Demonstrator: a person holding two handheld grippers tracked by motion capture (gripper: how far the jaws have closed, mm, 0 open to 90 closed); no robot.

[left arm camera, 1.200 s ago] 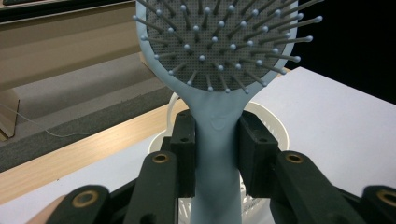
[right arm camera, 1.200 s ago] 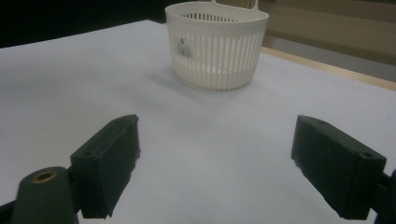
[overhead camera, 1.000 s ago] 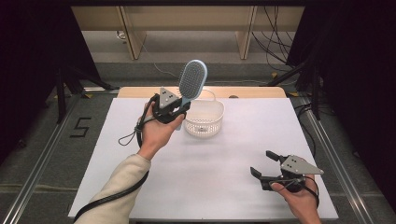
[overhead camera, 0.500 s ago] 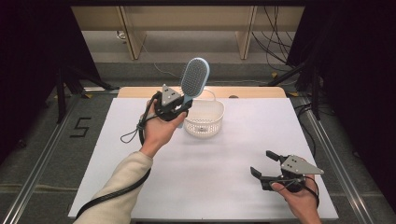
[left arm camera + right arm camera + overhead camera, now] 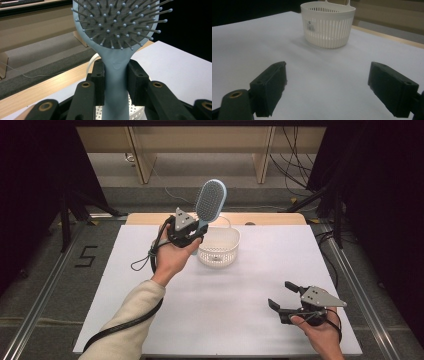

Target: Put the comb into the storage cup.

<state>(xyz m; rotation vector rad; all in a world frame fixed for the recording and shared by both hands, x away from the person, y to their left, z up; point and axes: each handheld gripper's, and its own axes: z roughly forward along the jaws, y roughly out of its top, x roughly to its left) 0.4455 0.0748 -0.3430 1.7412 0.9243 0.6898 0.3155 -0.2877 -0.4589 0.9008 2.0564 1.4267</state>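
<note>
Left gripper [image 5: 192,236] is pinching the hairbrush [image 5: 210,202] by its handle, head up, held above the near-left rim of the basket [image 5: 220,247]. Next it probably has to tip and lower it in. Right gripper [image 5: 286,301] sits spread wide with nothing in it, well apart, plenty of bare table [image 5: 250,290] around.

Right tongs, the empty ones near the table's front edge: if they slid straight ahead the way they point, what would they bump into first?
Probably the white basket. The right tongs stand open with bare table ahead, and the basket sits almost centred between them, though depth is hard to judge.
</note>
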